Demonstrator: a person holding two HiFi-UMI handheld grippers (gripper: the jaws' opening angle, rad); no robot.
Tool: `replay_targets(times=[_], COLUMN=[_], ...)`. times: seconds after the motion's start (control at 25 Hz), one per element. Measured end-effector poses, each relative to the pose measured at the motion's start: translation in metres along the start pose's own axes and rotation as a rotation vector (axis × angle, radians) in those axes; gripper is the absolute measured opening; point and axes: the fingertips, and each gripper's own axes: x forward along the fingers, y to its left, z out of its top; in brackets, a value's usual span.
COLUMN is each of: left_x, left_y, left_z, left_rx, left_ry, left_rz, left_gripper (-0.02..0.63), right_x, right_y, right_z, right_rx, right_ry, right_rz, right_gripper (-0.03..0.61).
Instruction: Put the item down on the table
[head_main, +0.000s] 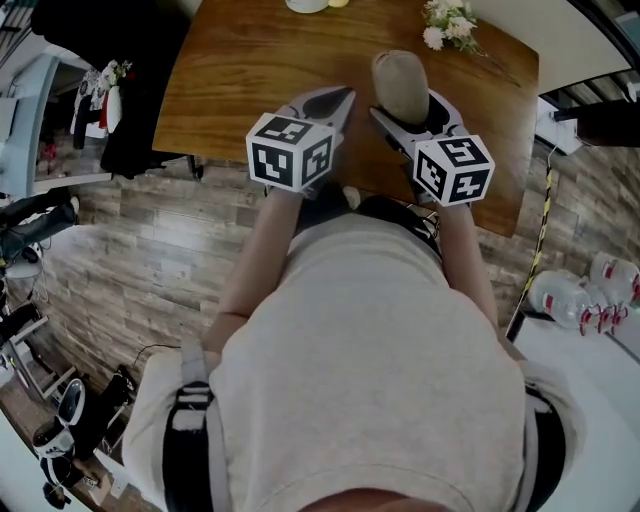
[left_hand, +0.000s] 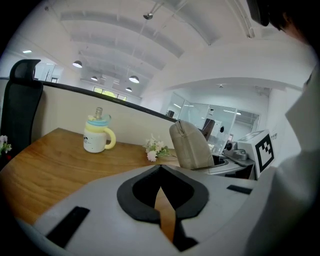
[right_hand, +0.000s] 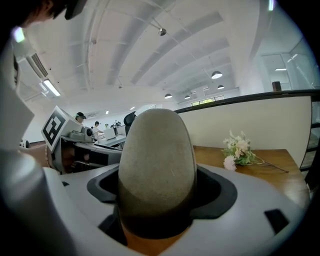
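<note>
My right gripper (head_main: 408, 108) clamps a beige zip pouch (head_main: 400, 80) upright between its jaws, over the near edge of the wooden table (head_main: 250, 80); I cannot tell whether the pouch's base touches the wood. My left gripper (head_main: 338, 100) hangs just beside it above the same edge, jaws pressed together on nothing. A sprig of white flowers (head_main: 450, 22) lies at the table's far side, where a white-and-yellow lidded mug (left_hand: 97, 136) also stands

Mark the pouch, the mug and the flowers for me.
pouch (right_hand: 157, 160), right gripper view, middle of its fabric side
mug (left_hand: 95, 141), left gripper view, white body
flowers (right_hand: 238, 150), right gripper view, the pale blossoms
</note>
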Motion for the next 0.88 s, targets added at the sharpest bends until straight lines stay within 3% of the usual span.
replay_targets(times=[0.36, 0.88], left_x=[0.019, 0.028], left_y=[0.008, 0.030], left_z=[-0.007, 0.006], left_rx=[-0.011, -0.016], left_ry=[0.039, 0.060], left_rz=[-0.025, -0.067], left_gripper=[0.011, 0.011], right_x=[0.002, 0.018], right_y=[-0.016, -0.021], right_z=[-0.014, 0.002], right_rx=[0.030, 0.007], right_ry=[0.032, 0.062], right_rz=[-0.035, -0.062], right_gripper=[0.413, 0.413])
